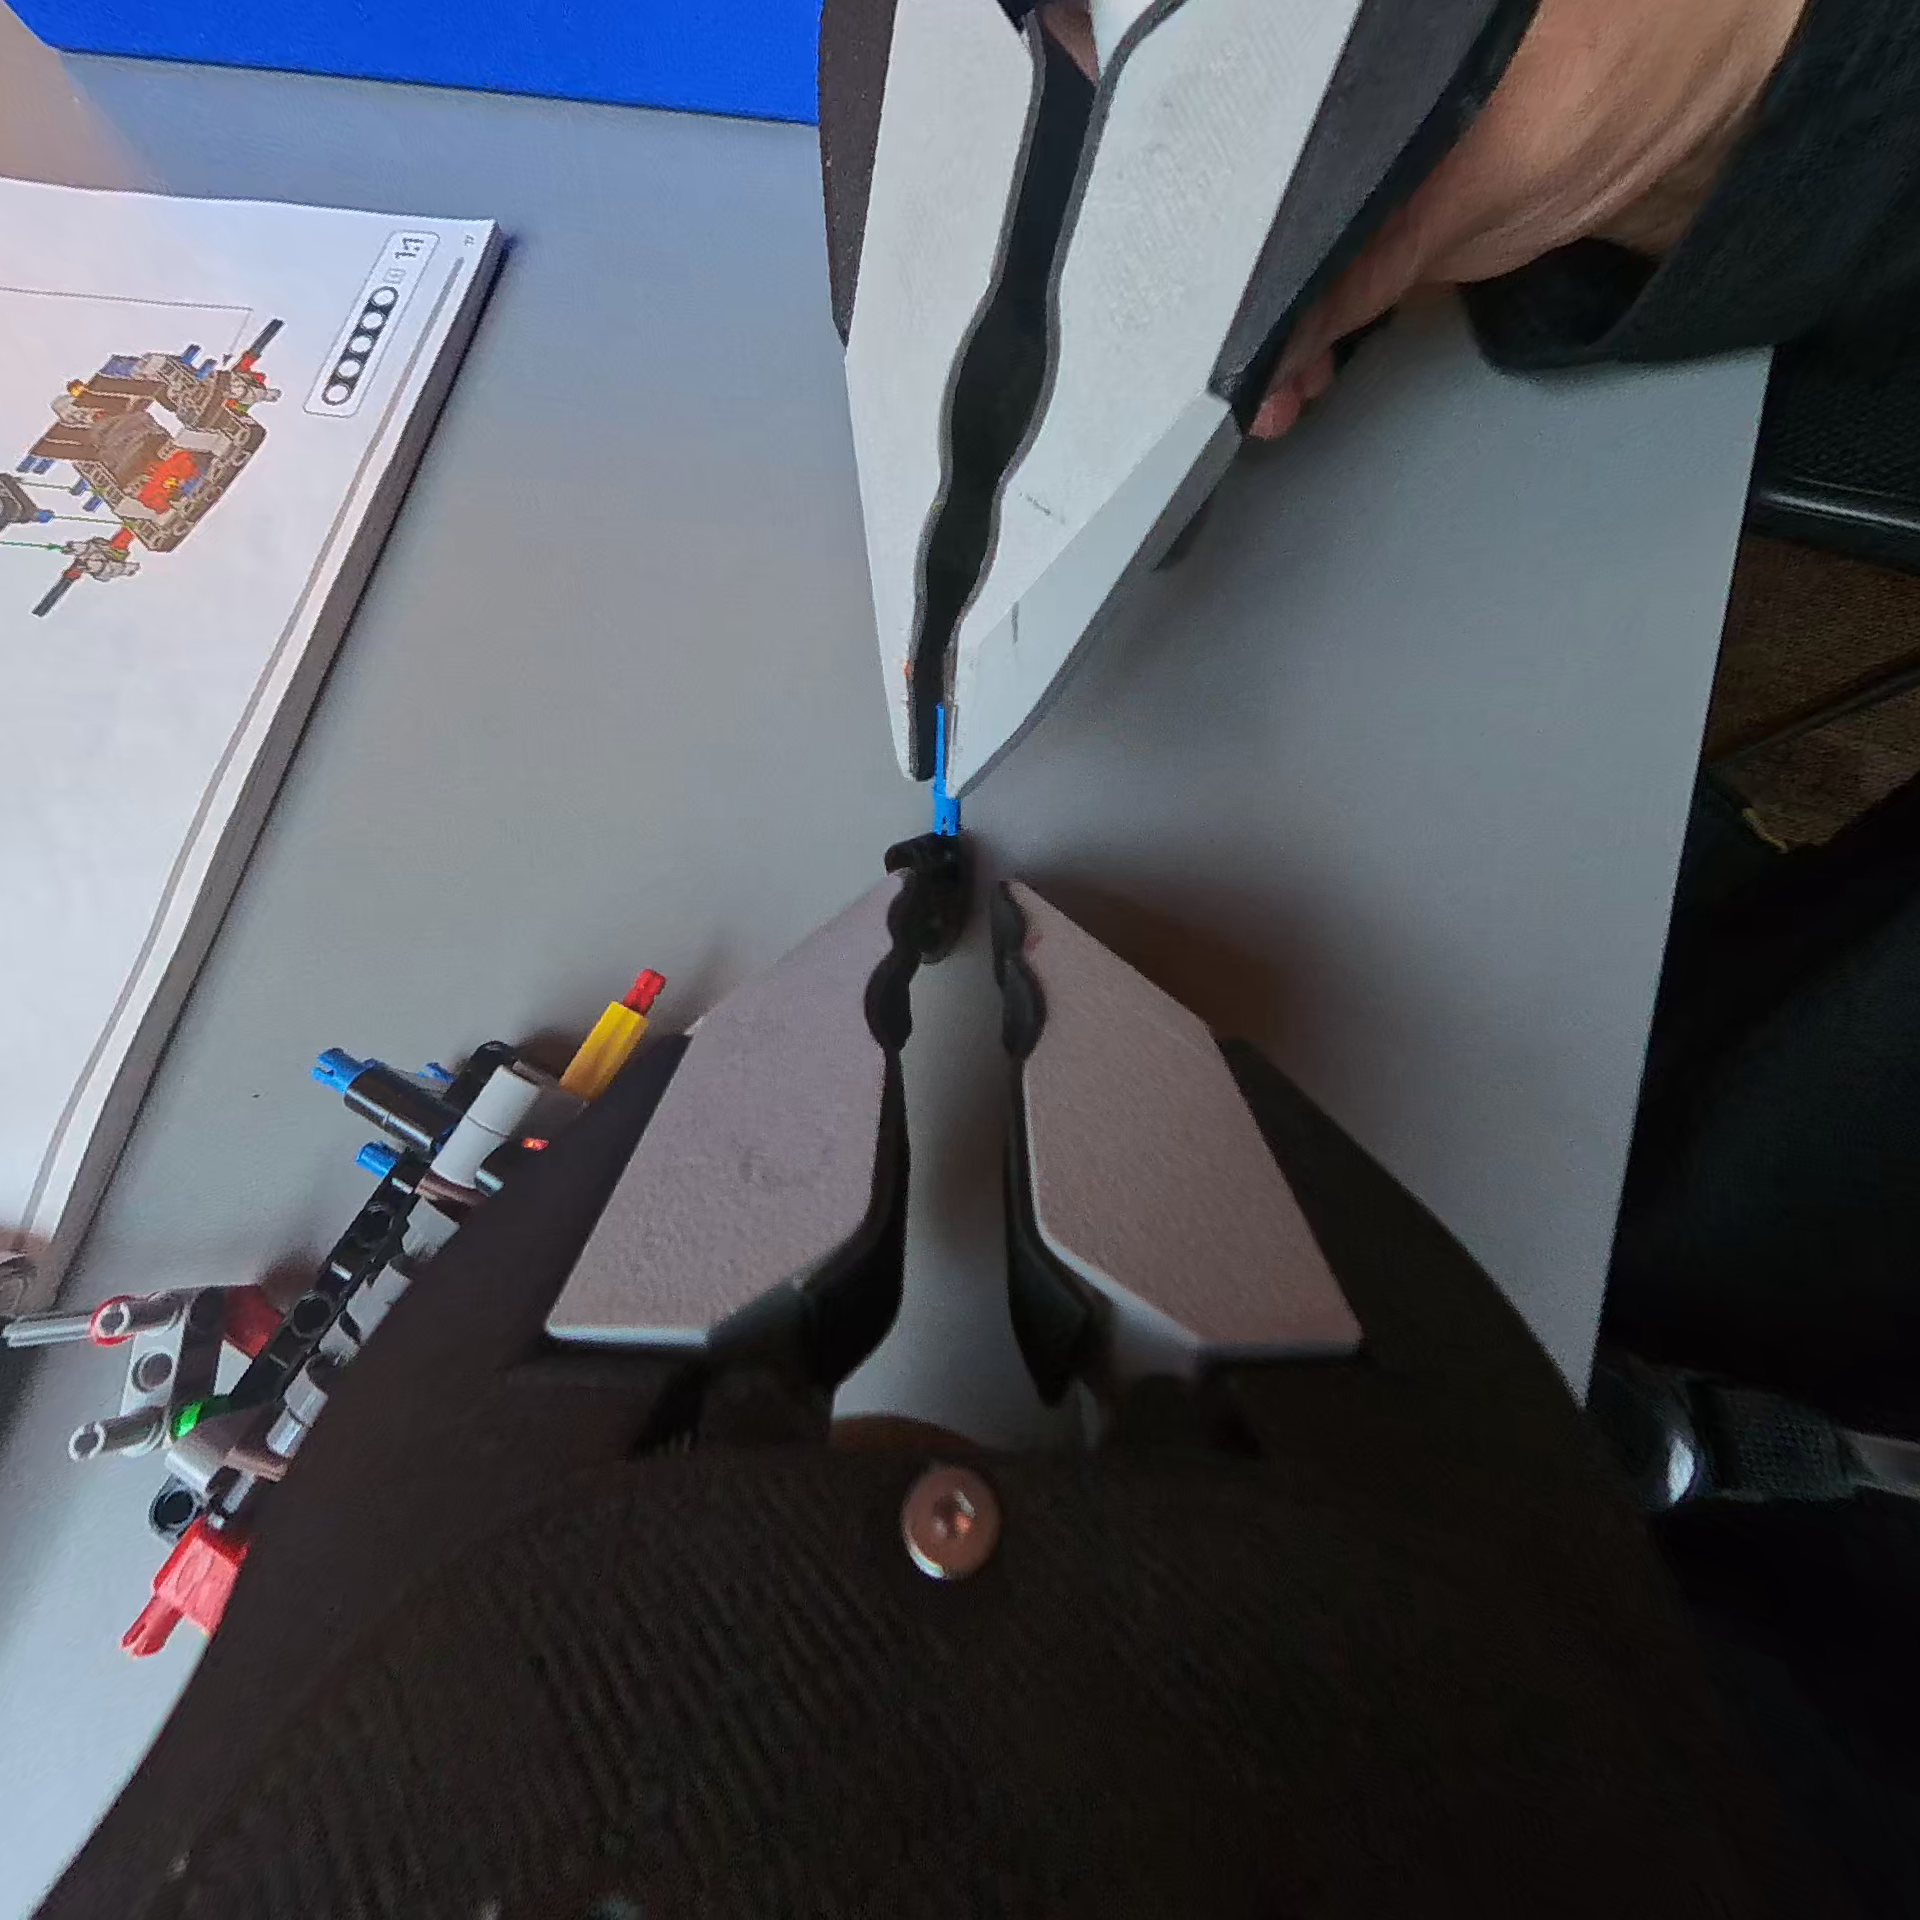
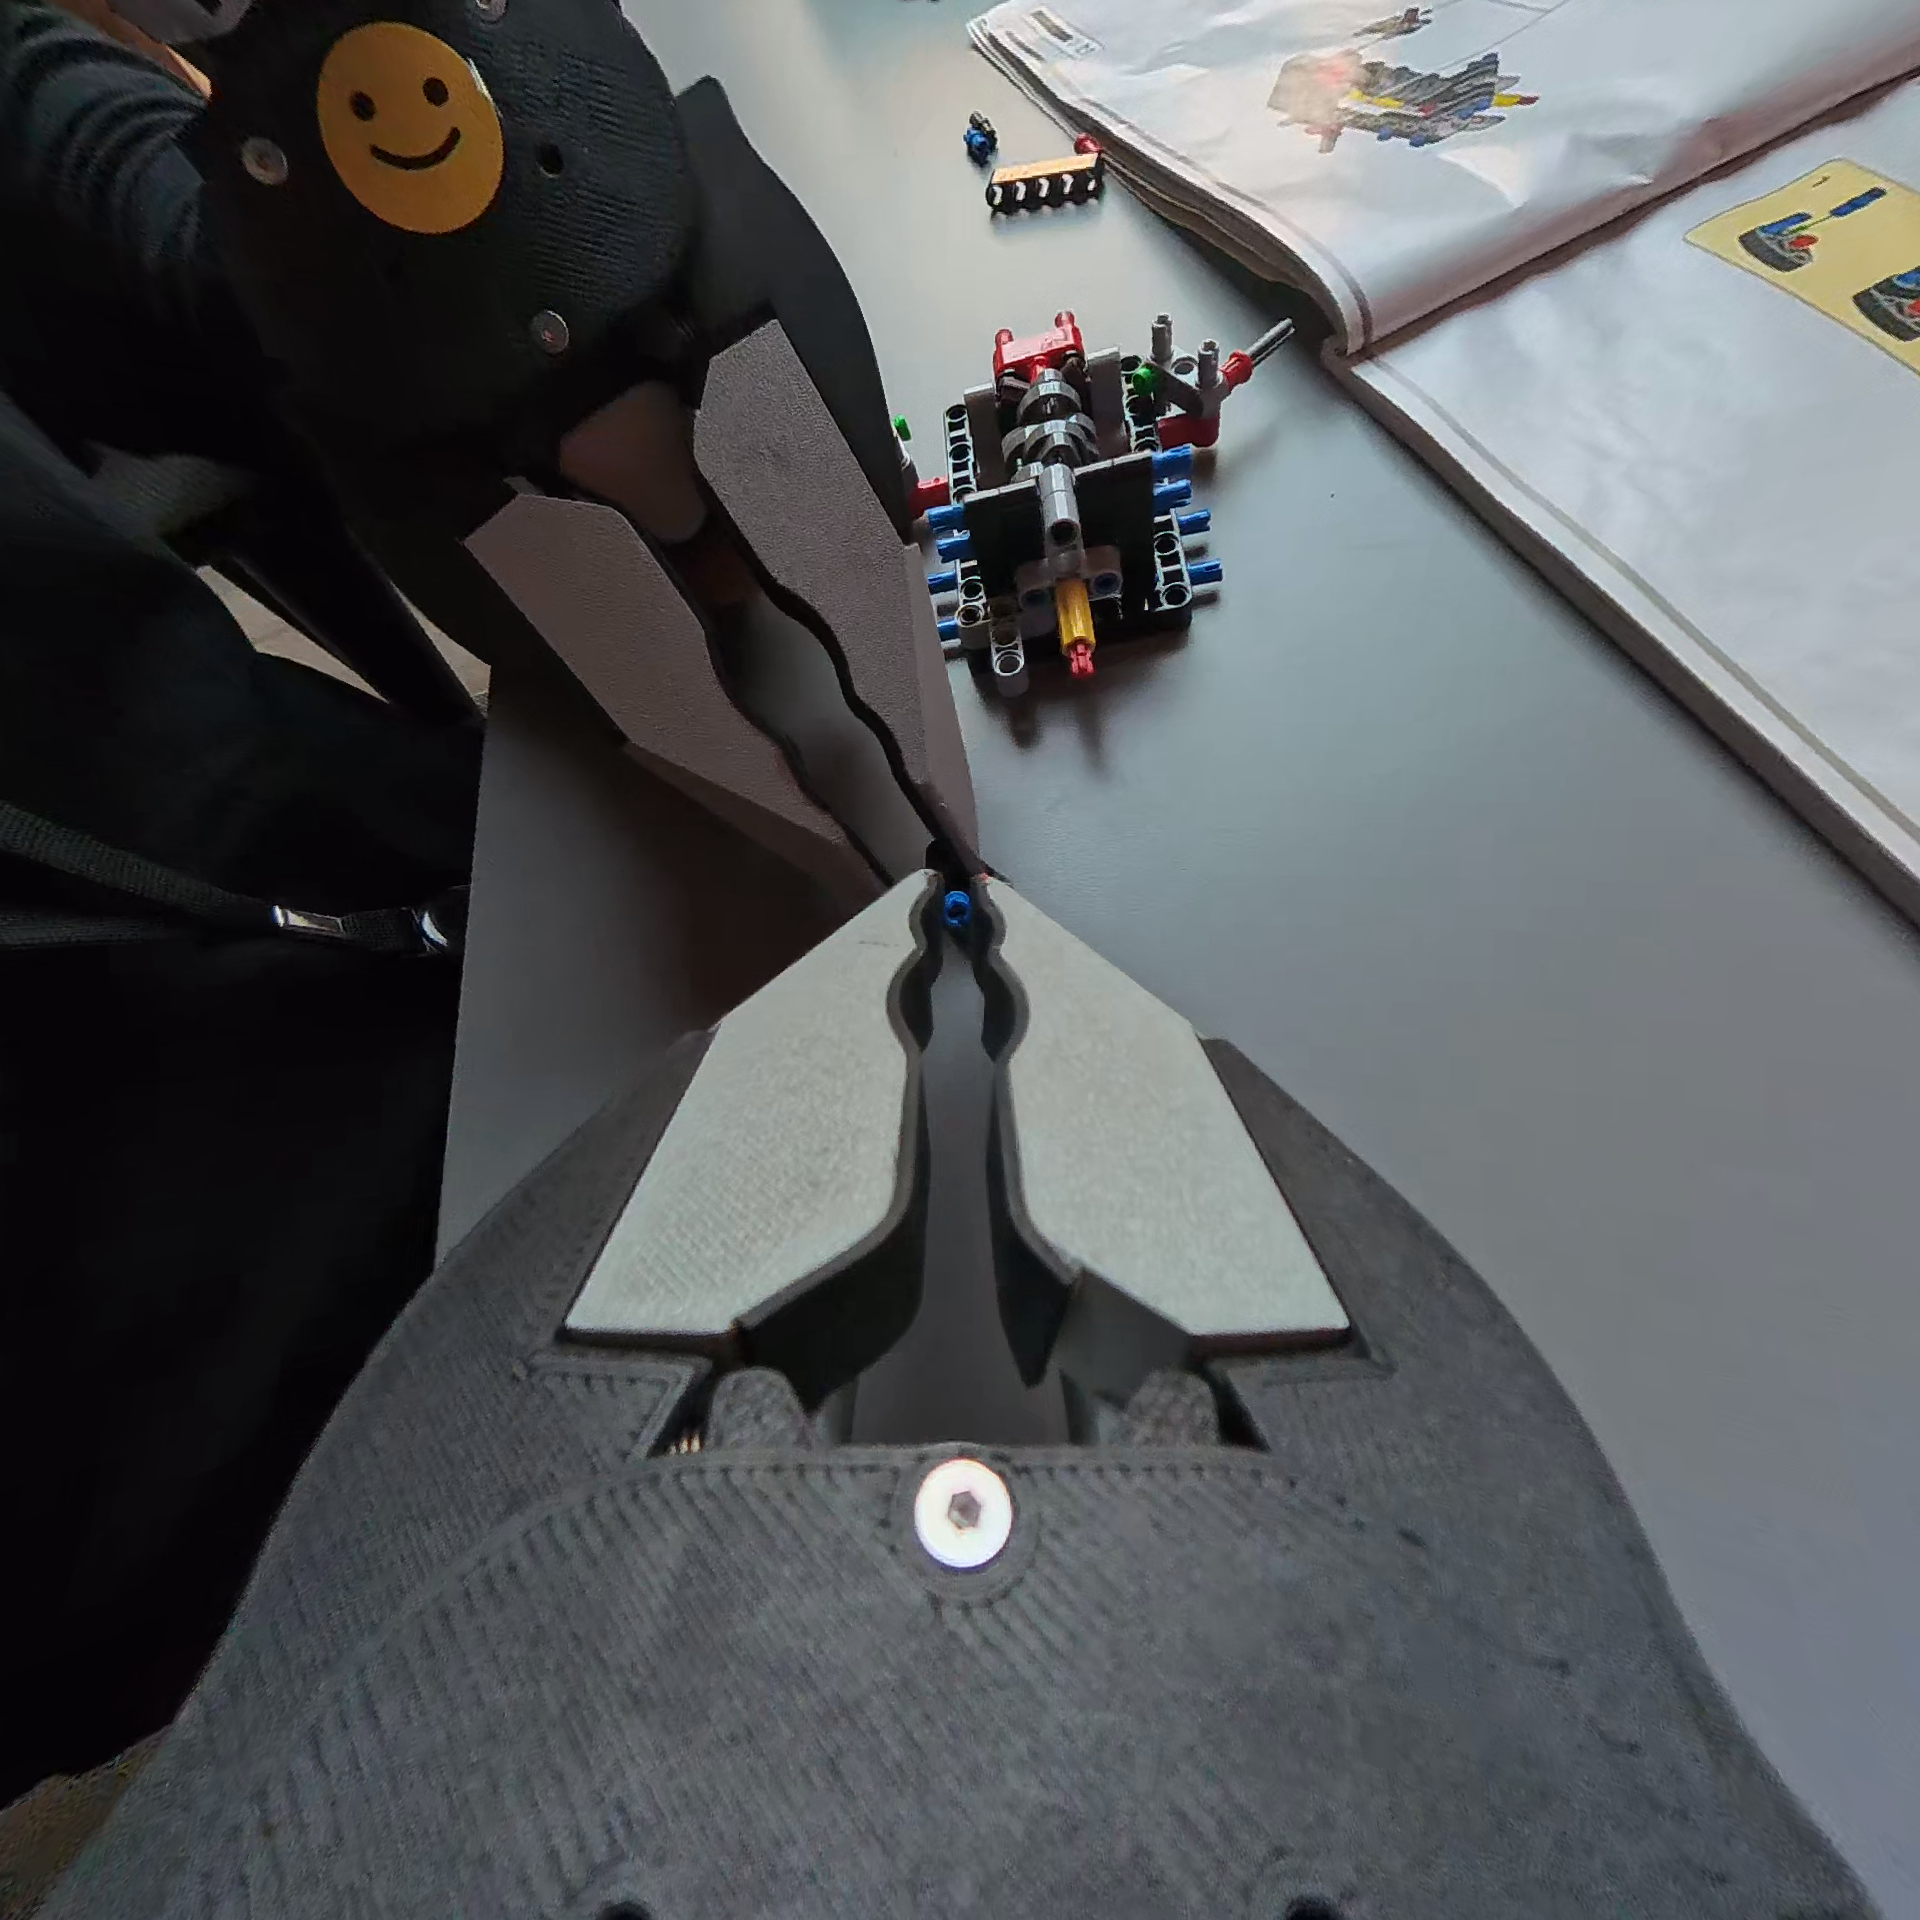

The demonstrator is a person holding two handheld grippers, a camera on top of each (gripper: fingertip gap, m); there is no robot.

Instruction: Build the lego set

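Note:
My left gripper (image 1: 951, 896) is shut on a small black connector piece (image 1: 928, 899) held above the grey table. My right gripper (image 1: 935, 774) comes in from the top of the left wrist view and is shut on a blue pin (image 1: 942, 790). The pin's tip touches the top of the black piece. In the right wrist view the right gripper (image 2: 958, 906) pinches the blue pin (image 2: 956, 910) end-on, and the left gripper (image 2: 951, 854) meets it tip to tip. The black piece is mostly hidden there. The partly built lego assembly (image 2: 1070, 499) stands on the table beyond, partly hidden behind my left gripper in its own view (image 1: 343, 1247).
An open instruction booklet (image 2: 1558, 312) lies to the right of the assembly; it also shows in the left wrist view (image 1: 208, 623). A black-and-orange beam (image 2: 1044, 187) and a small blue-and-black piece (image 2: 979, 135) lie farther back. The table edge (image 1: 1683, 935) is close by. Only a small space, under 4 cm, lies between the two pairs of fingers.

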